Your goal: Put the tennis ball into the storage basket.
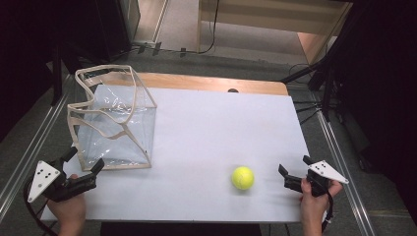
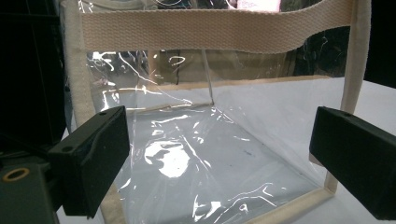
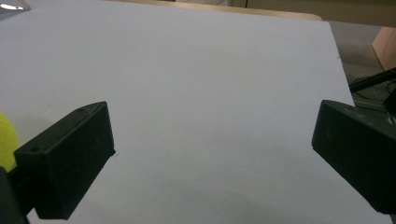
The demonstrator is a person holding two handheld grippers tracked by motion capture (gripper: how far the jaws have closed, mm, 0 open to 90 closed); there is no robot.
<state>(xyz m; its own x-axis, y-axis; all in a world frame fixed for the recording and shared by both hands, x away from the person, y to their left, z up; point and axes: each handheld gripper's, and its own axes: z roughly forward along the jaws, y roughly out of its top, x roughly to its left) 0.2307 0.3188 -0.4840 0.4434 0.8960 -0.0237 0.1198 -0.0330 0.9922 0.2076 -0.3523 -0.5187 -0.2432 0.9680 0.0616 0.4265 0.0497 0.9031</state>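
Resting low at table edge, left gripper (image 1: 83, 164) released facing clear bag (image 1: 118, 123), right gripper (image 1: 295, 173) released beside tennis ball (image 1: 243, 177)

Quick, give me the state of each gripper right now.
Left gripper: open, holding nothing, jaws at the near edge of the clear bag.
Right gripper: open, holding nothing, the tennis ball lies apart on the table.
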